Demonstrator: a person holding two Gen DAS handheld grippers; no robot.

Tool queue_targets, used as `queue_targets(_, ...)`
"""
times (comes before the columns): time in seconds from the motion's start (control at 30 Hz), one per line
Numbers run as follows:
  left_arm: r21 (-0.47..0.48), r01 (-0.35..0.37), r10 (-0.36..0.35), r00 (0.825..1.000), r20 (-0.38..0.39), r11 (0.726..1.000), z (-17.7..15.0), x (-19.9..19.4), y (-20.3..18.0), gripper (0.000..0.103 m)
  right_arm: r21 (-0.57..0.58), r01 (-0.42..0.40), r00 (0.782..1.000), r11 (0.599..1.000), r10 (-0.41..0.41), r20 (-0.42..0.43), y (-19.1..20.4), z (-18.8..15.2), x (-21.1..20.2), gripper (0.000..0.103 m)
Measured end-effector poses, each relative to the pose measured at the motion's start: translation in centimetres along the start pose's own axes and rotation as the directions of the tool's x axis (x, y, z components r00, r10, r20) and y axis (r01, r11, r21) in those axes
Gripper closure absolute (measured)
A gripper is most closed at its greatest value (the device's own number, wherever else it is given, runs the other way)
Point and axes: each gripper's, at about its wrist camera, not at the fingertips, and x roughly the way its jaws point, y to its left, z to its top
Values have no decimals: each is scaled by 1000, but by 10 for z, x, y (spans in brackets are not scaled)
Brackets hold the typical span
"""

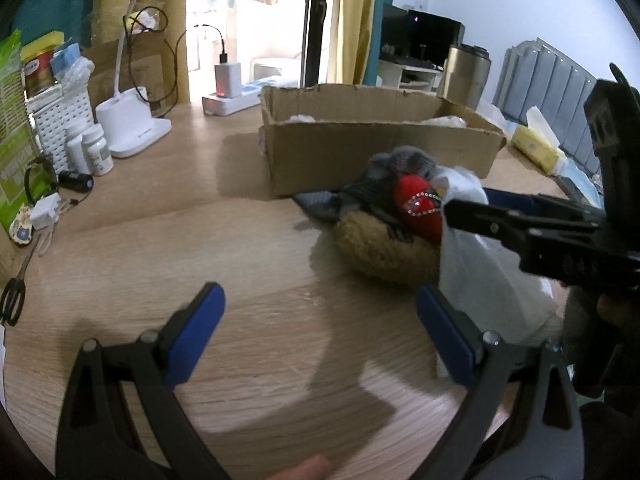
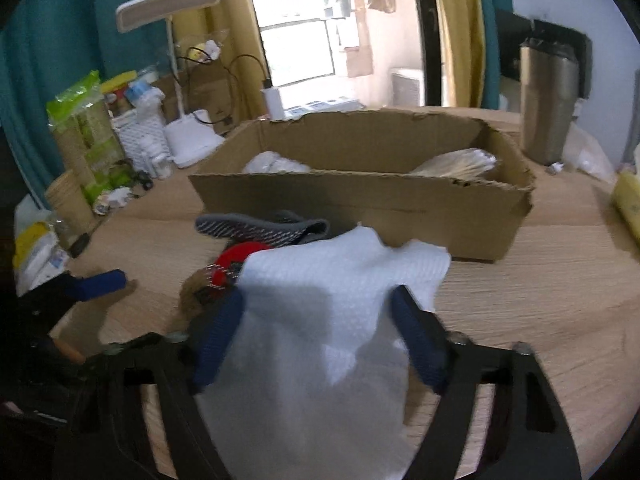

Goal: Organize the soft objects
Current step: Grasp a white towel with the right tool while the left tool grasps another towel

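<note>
Straddling the white cloth (image 2: 320, 320), right gripper (image 2: 316, 312) jaws spread, not yet pinching; cardboard box (image 2: 360, 204) straight ahead. Left gripper (image 1: 320, 320) spread, empty, w/ cloth just right.

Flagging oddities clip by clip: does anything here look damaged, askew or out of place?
The cardboard box has ragged, torn top edges and a sagging front wall. The soft items, a white cloth, a red piece and a grey sock, still lie heaped on the table before it. Nothing looks spilled.
</note>
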Motion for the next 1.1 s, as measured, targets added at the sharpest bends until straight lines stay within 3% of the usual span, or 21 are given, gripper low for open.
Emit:
queue_targets(0.07,8,-1,1,1000,-3,1000,1,1,-4,5,0,-43,999,999,43,-2,-1,1,0,94)
queue_targets(0.2,37,-6,7,1000,-11,999,4,2,-15,5,-34,-60,998,998,60,3,1,2,-3,94)
queue_targets(0.4,74,8,-7,1000,-11,997,8,1,-36,5,-46,-71,990,996,76,117,-10,15,-41,94)
queue_targets(0.63,161,69,-63,997,-43,985,8,2,-80,5,-41,19,971,999,-9,239,-48,24,-88,94)
queue_targets(0.83,199,117,-98,990,-103,973,4,8,-111,5,6,98,967,995,-97,235,-85,1,-98,94)
queue_targets(1.1,225,113,-74,982,-176,968,0,27,-149,5,32,111,972,993,-115,204,-108,-32,-101,94)
